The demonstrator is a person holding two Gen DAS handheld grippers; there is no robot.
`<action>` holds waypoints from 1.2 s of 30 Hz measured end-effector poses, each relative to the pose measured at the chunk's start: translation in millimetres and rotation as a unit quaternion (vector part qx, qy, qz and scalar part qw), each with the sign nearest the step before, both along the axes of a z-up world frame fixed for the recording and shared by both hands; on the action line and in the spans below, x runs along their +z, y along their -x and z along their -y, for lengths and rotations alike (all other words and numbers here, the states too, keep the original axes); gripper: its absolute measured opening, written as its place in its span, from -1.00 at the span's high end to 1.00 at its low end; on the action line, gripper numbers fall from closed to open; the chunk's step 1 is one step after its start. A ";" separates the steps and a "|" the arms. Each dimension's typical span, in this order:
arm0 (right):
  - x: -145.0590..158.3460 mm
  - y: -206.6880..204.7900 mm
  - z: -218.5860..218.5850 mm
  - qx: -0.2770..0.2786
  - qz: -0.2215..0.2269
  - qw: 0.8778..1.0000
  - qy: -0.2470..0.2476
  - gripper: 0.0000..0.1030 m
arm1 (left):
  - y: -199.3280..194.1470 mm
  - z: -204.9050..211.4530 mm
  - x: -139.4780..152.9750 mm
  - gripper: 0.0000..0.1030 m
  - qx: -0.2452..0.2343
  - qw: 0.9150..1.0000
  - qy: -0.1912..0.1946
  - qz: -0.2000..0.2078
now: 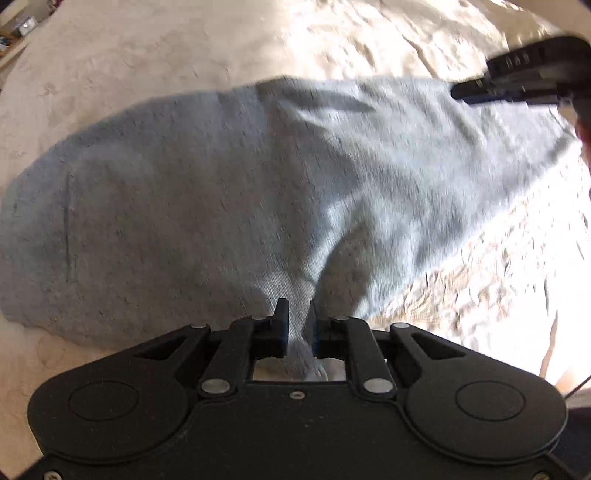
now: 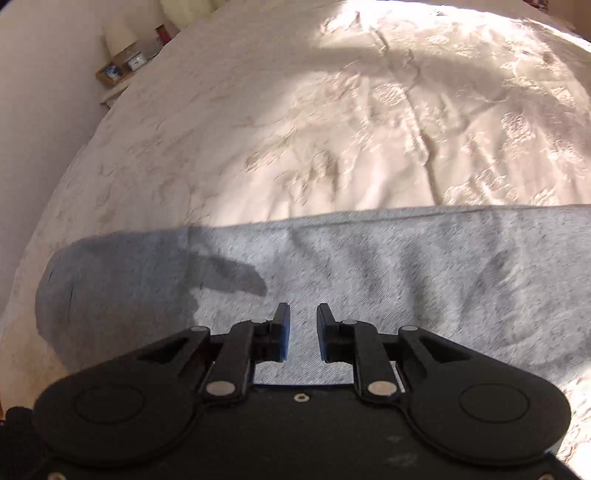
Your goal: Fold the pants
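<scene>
Mid-fold: grey pants (image 1: pixel 207 192) spread across the bed (image 2: pixel 332 110), near edge pinched and tented in the closed left gripper (image 1: pixel 297 325), right gripper (image 2: pixel 303 328) parted over cloth at right, gripping nothing; next, probably carrying that edge to the far side.

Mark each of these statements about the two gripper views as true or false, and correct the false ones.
1. The left gripper is shut on a bunch of the grey pants. True.
2. The right gripper also grips cloth. False: its jaws stand apart over the pants with nothing between them.
3. The pants lie on a dark wooden table. False: they lie on a pale embroidered bedspread.
4. A lamp stands on the bedside shelf at the upper left of the right wrist view. True.
5. The pants are red. False: they are grey.
</scene>
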State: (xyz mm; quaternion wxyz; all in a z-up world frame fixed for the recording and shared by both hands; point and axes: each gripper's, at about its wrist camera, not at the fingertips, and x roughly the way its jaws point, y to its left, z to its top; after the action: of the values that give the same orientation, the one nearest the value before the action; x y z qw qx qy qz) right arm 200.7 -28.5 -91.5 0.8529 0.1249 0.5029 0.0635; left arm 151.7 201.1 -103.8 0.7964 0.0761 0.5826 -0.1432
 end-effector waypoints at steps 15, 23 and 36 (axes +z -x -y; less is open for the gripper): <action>-38.8 -30.7 105.0 -0.041 -0.011 0.999 0.024 0.64 | -117.5 78.0 -15.1 0.58 0.042 0.997 -0.013 0.061; -76.8 -76.1 136.3 -0.032 -0.027 0.999 0.019 0.70 | -163.5 63.9 -57.2 0.59 0.139 0.990 -0.022 0.019; -26.9 -47.9 242.3 -0.092 0.030 0.995 -0.014 0.48 | -139.9 123.3 -10.1 0.60 0.178 0.980 -0.069 0.054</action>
State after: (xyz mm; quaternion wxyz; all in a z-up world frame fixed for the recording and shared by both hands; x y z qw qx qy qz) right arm 248.5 -270.8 -118.3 0.8679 0.1807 0.4626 -0.0044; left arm 291.6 77.8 -113.9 0.8324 0.0335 0.5514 0.0452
